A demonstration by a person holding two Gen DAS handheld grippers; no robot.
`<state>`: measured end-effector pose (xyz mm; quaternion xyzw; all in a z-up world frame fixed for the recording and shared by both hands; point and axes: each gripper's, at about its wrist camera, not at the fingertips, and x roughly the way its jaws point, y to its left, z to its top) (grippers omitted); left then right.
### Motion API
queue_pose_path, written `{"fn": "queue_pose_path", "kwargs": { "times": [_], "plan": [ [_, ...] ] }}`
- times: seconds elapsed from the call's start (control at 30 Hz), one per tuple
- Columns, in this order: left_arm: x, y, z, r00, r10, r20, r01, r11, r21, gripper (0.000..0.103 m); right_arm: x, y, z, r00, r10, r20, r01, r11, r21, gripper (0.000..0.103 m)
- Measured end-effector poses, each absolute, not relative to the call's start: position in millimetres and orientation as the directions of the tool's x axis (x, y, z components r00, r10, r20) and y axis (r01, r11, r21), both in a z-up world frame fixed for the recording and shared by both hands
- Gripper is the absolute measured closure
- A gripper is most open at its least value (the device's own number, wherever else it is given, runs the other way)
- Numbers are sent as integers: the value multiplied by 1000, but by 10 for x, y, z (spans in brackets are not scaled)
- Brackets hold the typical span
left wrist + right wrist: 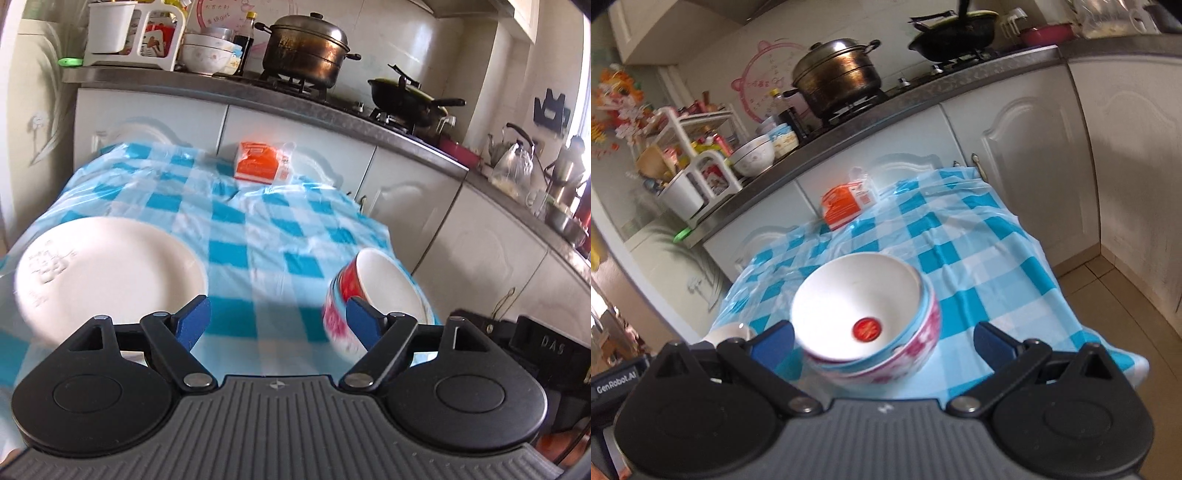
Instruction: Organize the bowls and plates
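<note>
While both grippers gape wide and hold nothing, the left gripper (279,321) has the plate (110,273) at lower left; stacked bowls (864,317) sit before the right gripper (884,341).

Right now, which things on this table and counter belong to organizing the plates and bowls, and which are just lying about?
Part of the job:
white plate
stacked bowls
left gripper, open, holding nothing
right gripper, open around the bowls, not gripping

Just lying about:
orange packet
steamer pot
black wok
kettle
checked tablecloth
</note>
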<state>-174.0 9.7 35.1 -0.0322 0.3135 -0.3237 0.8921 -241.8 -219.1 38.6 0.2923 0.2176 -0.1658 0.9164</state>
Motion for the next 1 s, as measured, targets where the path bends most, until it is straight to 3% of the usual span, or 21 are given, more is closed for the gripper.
{"fn": "queue_pose_path", "kwargs": {
  "times": [0.4,1.0],
  "plan": [
    [-1977,538,504,684,-499,-533,478,858,-190,0,-2458,-1557,796,897,-133,-421,308,872,380,1],
    [-2233,858,641,769,-399,-499,391,912,-127,0,-2565,-925,1123,919,-105,-381,221,936,275,1]
  ]
}}
